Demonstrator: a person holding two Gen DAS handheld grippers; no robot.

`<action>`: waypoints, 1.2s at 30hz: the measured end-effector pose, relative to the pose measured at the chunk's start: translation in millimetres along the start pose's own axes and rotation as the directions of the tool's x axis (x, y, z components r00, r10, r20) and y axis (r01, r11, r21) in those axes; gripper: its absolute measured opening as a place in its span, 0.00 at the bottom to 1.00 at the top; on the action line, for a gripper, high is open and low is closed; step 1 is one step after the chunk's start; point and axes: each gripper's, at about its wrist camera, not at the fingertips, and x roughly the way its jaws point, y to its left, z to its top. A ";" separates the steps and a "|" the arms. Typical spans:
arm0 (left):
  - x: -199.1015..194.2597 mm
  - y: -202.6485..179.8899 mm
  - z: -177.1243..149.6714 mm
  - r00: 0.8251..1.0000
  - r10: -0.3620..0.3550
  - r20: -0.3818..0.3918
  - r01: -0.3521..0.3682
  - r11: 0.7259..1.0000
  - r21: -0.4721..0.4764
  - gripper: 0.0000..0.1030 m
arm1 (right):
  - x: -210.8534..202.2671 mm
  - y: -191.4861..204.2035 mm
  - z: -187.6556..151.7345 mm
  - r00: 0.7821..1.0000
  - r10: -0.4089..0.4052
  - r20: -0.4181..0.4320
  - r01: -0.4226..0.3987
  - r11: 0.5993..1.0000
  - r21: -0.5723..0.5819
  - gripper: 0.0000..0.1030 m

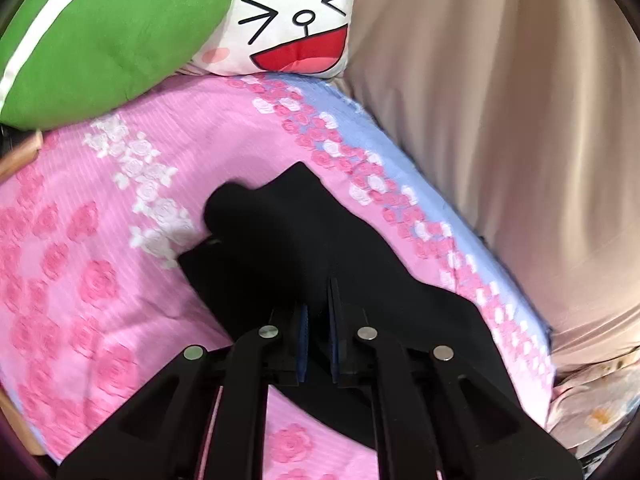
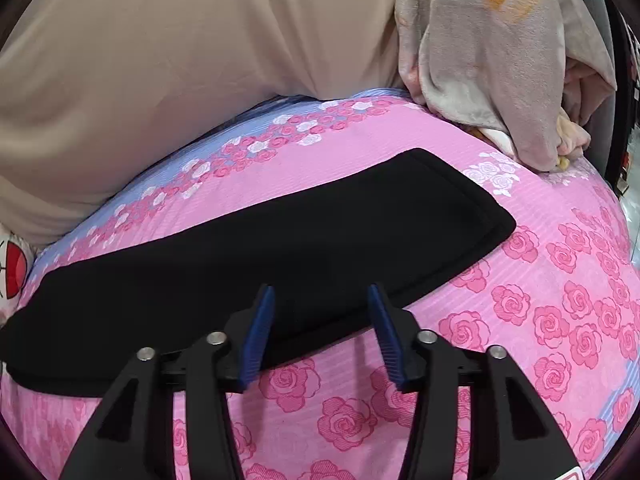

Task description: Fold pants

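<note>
Black pants (image 2: 280,248) lie on a pink rose-print bedsheet (image 2: 520,320). In the right wrist view one end lies flat with a hemmed edge at the right. My right gripper (image 2: 322,300) is open, its blue pads over the near edge of the pants, holding nothing. In the left wrist view my left gripper (image 1: 319,300) is shut on the black pants (image 1: 288,232), pinching the cloth between its nearly closed pads. The cloth beyond is bunched and lifted in folds.
A green cushion (image 1: 100,36) and a white cartoon-face pillow (image 1: 296,28) lie at the head of the bed. A beige cover (image 1: 500,140) runs along the far side. A crumpled pale blanket (image 2: 500,60) sits at the right wrist view's upper right.
</note>
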 end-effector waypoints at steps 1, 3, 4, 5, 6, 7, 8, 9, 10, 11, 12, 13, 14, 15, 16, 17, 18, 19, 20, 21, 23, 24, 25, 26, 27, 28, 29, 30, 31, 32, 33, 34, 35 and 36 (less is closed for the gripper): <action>18.6 8.2 -0.5 0.998 0.046 -0.047 -0.046 0.999 0.003 0.07 | 1.8 -1.8 -0.5 1.000 -0.001 -0.008 0.001 1.000 0.008 0.49; 50.9 24.0 -9.6 0.983 0.106 -0.150 -0.106 0.994 0.010 0.07 | 3.3 -11.1 -0.3 1.000 0.019 -0.021 -0.018 0.998 0.054 0.49; 49.9 26.7 -18.2 0.989 0.106 -0.106 -0.105 0.994 0.019 0.10 | 1.8 -14.3 -0.9 1.000 0.024 -0.020 -0.022 0.997 0.070 0.49; 43.1 23.3 -22.5 0.989 0.124 -0.078 -0.121 0.992 0.045 0.13 | 0.4 -16.3 -2.1 0.999 0.027 -0.028 -0.025 0.997 0.073 0.49; 32.4 18.6 -27.4 0.989 0.139 -0.052 -0.136 0.989 0.059 0.14 | -0.7 -16.8 -3.7 0.999 0.023 -0.039 -0.020 0.998 0.067 0.49; 25.9 15.9 -30.3 0.988 0.148 -0.037 -0.146 0.988 0.056 0.15 | -1.5 -16.8 -5.7 0.999 0.022 -0.050 -0.019 0.998 0.060 0.49; 18.1 11.0 -33.3 0.987 0.158 -0.021 -0.156 0.986 0.059 0.16 | -2.4 -16.5 -8.0 0.997 0.033 -0.064 -0.030 0.998 0.054 0.49; 7.1 2.8 -37.5 0.985 0.174 0.004 -0.174 0.982 0.068 0.17 | -2.7 -16.4 -9.9 0.996 0.049 -0.076 -0.045 0.998 0.054 0.50; -1.1 -3.3 -41.6 0.982 0.188 0.024 -0.189 0.979 0.076 0.16 | -2.5 -14.5 -11.9 0.994 0.070 -0.088 -0.065 0.996 0.057 0.51; -9.5 -10.8 -45.4 0.979 0.197 0.046 -0.201 0.976 0.090 0.19 | -1.4 -11.9 -14.0 0.990 0.099 -0.100 -0.093 0.993 0.066 0.51; -20.5 -23.1 -52.0 0.978 0.195 0.074 -0.203 0.973 0.110 0.20 | 1.9 -6.8 -16.1 0.982 0.145 -0.124 -0.136 0.988 0.078 0.51; -26.5 -28.8 -57.7 0.978 0.190 0.092 -0.200 0.972 0.126 0.24 | 5.2 -1.0 -18.3 0.971 0.190 -0.142 -0.178 0.980 0.091 0.51; -33.8 -38.4 -64.1 0.977 0.182 0.110 -0.198 0.968 0.152 0.31 | 7.6 4.6 -20.1 0.963 0.223 -0.152 -0.210 0.973 0.098 0.51; -40.0 -51.0 -72.6 0.977 0.171 0.126 -0.193 0.963 0.187 0.35 | 11.0 12.6 -22.1 0.951 0.260 -0.169 -0.246 0.964 0.098 0.51; -41.5 -62.5 -80.4 0.978 0.157 0.138 -0.186 0.957 0.225 0.44 | 15.5 22.7 -24.4 0.939 0.288 -0.190 -0.275 0.957 0.093 0.53; -42.6 -74.9 -89.0 0.979 0.147 0.143 -0.180 0.950 0.256 0.50 | 16.7 29.1 -25.2 0.938 0.288 -0.192 -0.277 0.957 0.082 0.55; -42.2 -89.1 -96.7 0.980 0.137 0.143 -0.173 0.942 0.287 0.52 | 17.1 36.6 -25.4 0.939 0.285 -0.190 -0.279 0.958 0.061 0.56; -41.3 -103.2 -107.1 0.982 0.125 0.139 -0.165 0.931 0.324 0.57 | 18.2 40.6 -25.2 0.936 0.294 -0.194 -0.289 0.956 0.055 0.56; -39.3 -113.8 -116.9 0.985 0.114 0.129 -0.154 0.922 0.355 0.60 | 18.8 43.6 -25.0 0.931 0.306 -0.197 -0.300 0.952 0.061 0.56; -36.0 -123.7 -125.9 0.988 0.102 0.112 -0.138 0.914 0.381 0.60 | 18.5 44.5 -25.1 0.930 0.311 -0.196 -0.303 0.950 0.068 0.56; -25.0 -140.7 -141.0 0.994 0.083 0.071 -0.105 0.899 0.425 0.60 | 16.1 44.5 -26.3 0.930 0.312 -0.193 -0.304 0.950 0.073 0.55; -21.1 -147.4 -147.4 0.995 0.081 0.056 -0.097 0.892 0.441 0.60 | 14.2 43.9 -27.8 0.933 0.307 -0.187 -0.299 0.952 0.071 0.55; -18.4 -151.4 -152.2 0.995 0.084 0.050 -0.098 0.888 0.450 0.60 | 11.8 42.5 -29.0 0.938 0.297 -0.180 -0.290 0.955 0.067 0.55; -16.9 -154.6 -157.1 0.995 0.088 0.047 -0.100 0.885 0.455 0.60 | 8.1 41.1 -30.4 0.946 0.277 -0.171 -0.272 0.961 0.055 0.55; -15.7 -156.9 -160.0 0.995 0.088 0.043 -0.098 0.883 0.459 0.60 | 3.7 39.1 -32.0 0.952 0.261 -0.160 -0.257 0.965 0.041 0.55; -15.3 -158.6 -163.2 0.996 0.084 0.039 -0.092 0.882 0.461 0.60 | 0.0 37.6 -32.9 0.953 0.261 -0.153 -0.258 0.965 0.036 0.55; -13.7 -159.1 -164.8 0.996 0.085 0.037 -0.092 0.883 0.461 0.60 | -2.2 36.4 -33.3 0.952 0.268 -0.149 -0.265 0.963 0.036 0.55; -12.4 -159.8 -166.5 0.996 0.086 0.032 -0.091 0.883 0.460 0.60 | -5.1 35.4 -33.9 0.949 0.282 -0.144 -0.279 0.960 0.038 0.55; -11.6 -159.9 -168.2 0.996 0.086 0.026 -0.089 0.884 0.459 0.60 | -6.0 35.2 -33.8 0.946 0.291 -0.143 -0.288 0.957 0.038 0.55; -11.2 -159.9 -169.9 0.996 0.090 0.023 -0.090 0.885 0.456 0.60 | -6.7 37.4 -34.2 0.942 0.303 -0.146 -0.301 0.953 0.033 0.55; -11.1 -159.4 -170.7 0.995 0.093 0.020 -0.092 0.886 0.454 0.60 | -7.1 38.4 -34.3 0.938 0.313 -0.147 -0.312 0.950 0.031 0.53; -11.0 -158.3 -170.6 0.996 0.092 0.018 -0.090 0.887 0.453 0.60 | -7.6 40.9 -35.1 0.934 0.325 -0.149 -0.324 0.946 0.027 0.53; -11.7 -158.1 -171.3 0.995 0.093 0.019 -0.091 0.888 0.451 0.60 | -7.6 44.7 -35.5 0.929 0.336 -0.155 -0.337 0.941 0.019 0.52; -12.8 -156.8 -171.3 0.995 0.094 0.022 -0.094 0.888 0.450 0.60 | -7.4 48.0 -35.0 0.925 0.344 -0.159 -0.346 0.938 0.012 0.51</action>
